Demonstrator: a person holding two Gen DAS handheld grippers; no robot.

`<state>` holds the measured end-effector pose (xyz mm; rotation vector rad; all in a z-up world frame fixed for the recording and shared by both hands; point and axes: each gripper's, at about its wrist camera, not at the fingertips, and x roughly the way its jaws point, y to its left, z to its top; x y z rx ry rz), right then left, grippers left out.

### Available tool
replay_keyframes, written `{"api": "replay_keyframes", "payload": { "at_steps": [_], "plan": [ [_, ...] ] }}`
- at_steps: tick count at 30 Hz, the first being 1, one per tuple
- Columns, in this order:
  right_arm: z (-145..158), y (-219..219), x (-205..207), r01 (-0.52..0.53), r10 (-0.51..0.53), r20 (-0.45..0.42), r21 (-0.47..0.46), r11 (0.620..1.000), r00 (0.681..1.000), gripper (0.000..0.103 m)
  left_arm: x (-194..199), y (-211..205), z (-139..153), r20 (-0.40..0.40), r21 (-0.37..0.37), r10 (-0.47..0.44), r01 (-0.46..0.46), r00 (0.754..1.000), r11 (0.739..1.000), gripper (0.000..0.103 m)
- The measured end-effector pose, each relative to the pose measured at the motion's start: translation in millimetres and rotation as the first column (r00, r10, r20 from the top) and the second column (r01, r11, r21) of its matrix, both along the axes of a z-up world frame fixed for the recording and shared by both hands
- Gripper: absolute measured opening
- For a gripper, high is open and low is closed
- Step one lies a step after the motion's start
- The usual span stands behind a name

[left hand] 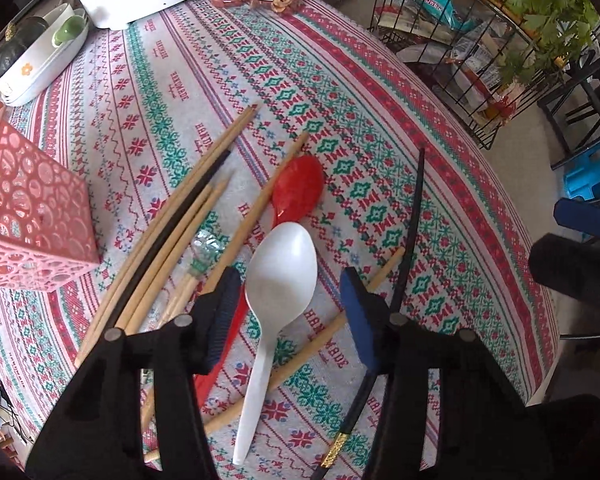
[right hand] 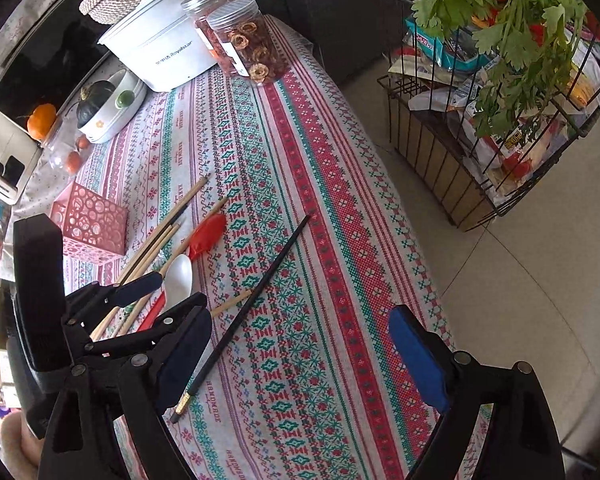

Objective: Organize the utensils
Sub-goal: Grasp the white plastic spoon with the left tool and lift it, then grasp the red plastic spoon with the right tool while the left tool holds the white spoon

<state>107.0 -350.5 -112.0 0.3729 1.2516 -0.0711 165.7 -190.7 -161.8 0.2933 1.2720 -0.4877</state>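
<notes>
Left claw, half open and empty, straddles the white spoon; closing could also snag the red spoon; right claw gapes empty

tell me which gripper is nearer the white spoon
Left. The left gripper straddles the white spoon, pads not touching it. The right gripper hangs open off to the side, by the black chopstick.

It was a home kitchen: a white electric cooking pot, clear jars of dried fruit and a black wire snack rack surrounded the cloth-covered counter.
</notes>
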Motion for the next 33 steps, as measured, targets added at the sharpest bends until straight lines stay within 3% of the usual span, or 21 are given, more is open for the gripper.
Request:
{"api": "replay_keyframes", "payload": {
  "at_steps": [2, 6, 16, 21, 24, 29, 33],
  "plan": [
    [0, 0, 0, 0.001, -0.001, 0.001, 0.002, 1.000, 1.000, 0.091, 2, 1, -2, 0.001, 0.009, 0.008, -0.008, 1.000, 1.000, 0.038],
    [-2, -1, 1, 0.004, -0.004, -0.004, 0.005, 1.000, 1.000, 0.091, -1, 8, 8, 0.027, -0.023, 0.021, -0.021, 0.999, 1.000, 0.037],
    [-19, 16, 16, -0.008, 0.010, -0.025, 0.091, 0.996, 1.000, 0.091, -40, 80, 93, 0.196, -0.209, 0.099, -0.057, 0.976, 0.976, 0.037],
    [-31, 34, 37, -0.015, 0.018, -0.019, 0.176, 0.984, 1.000, 0.073, -56, 120, 119, 0.267, -0.306, 0.174, -0.088, 0.948, 0.948, 0.037],
    [-38, 48, 51, -0.018, 0.022, -0.017, 0.200, 0.980, 1.000, 0.065, -64, 148, 121, 0.307, -0.391, 0.241, -0.110, 0.921, 0.914, 0.037],
    [-54, 70, 76, -0.021, 0.028, -0.047, 0.149, 0.989, 0.999, 0.048, -60, 183, 114, 0.194, -0.488, 0.332, -0.204, 0.923, 0.849, 0.037],
    [-58, 84, 91, -0.012, 0.016, -0.050, 0.069, 0.998, 0.999, 0.043, -70, 193, 116, 0.211, -0.493, 0.346, -0.207, 0.914, 0.845, 0.037]
  ]
}}
